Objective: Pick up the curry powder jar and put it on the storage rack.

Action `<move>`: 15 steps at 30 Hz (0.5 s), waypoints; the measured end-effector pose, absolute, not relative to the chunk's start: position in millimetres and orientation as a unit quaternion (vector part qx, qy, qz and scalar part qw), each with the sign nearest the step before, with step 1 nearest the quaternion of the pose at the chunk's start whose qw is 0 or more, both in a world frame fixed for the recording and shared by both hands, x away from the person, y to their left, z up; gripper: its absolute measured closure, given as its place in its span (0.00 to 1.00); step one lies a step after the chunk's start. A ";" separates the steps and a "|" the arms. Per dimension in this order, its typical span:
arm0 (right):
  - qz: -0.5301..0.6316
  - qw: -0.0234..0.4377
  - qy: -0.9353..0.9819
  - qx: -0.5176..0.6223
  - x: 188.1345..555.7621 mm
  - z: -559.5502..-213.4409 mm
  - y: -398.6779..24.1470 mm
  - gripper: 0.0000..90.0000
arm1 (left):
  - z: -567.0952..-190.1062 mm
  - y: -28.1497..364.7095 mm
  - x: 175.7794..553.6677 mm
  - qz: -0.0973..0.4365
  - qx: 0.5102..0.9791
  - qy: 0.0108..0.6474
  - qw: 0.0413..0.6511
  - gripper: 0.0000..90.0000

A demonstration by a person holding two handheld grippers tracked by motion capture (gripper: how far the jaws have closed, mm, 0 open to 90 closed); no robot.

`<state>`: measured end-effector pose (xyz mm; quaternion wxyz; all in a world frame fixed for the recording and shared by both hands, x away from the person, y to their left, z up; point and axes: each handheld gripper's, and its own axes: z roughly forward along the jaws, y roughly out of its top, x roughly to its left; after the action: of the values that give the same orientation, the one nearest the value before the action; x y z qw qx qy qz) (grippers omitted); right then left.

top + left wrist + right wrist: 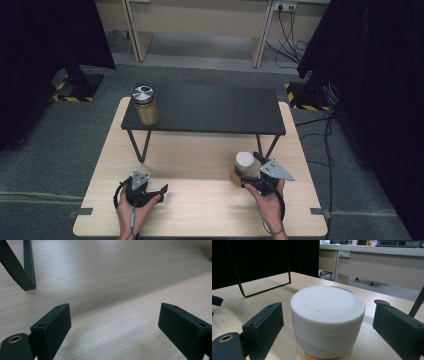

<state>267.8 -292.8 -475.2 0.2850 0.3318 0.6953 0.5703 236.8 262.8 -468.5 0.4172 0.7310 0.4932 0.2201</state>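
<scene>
Table (200,200): one, pale wood, spanning the scene.

Shelf (210,107): one, black, on thin legs, standing on the far half of the table; one leg foot in the left gripper view (26,277).

Jars: two. Far jar (145,106), metal lid, brownish contents, upright on the far left corner of the shelf. Near jar (243,167), white lid, upright on the table at the near right, just in front of the shelf's right legs; long axis vertical. In the right gripper view, white lid (327,312) centred between the jaws, with clear gaps on both sides.

Grippers: two, one per hand. Right gripper (248,179), near right, jaws spread wide and flanking the near jar from its near right side, not touching it as far as visible. Left gripper (155,192), near left, resting low over bare wood, jaws likewise spread apart with nothing between them (113,327).

Key relation: near jar directly ahead of the right gripper, already inside its gape, lid level with the jaws; left gripper well apart from it, across the near edge. Right hand (267,200) clearly the nearer. Far jar well apart from both grippers, up on the shelf.

Likely next move, as a judgement only: closing of the right jaws on the lid or upper body of the near jar; no sideways shift apparently needed.
</scene>
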 end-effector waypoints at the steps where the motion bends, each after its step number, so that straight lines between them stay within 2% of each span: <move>1: 0.571 0.284 0.696 0.331 269.2 -476.2 -292.6 0.14 | -468.4 262.6 236.8 0.220 0.731 0.493 0.417 0.12; 8: 0.579 0.285 0.692 0.324 274.3 -481.9 -293.3 0.20 | -468.2 262.5 237.3 0.219 0.732 0.493 0.416 0.12; 15: 0.584 0.278 0.693 0.317 280.5 -484.3 -296.3 0.32 | -467.8 262.0 237.5 0.220 0.734 0.490 0.414 0.12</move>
<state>280.5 -296.3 -484.3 0.2781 0.3173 0.6933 0.5843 237.5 262.0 -467.8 0.4144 0.7343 0.4905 0.2201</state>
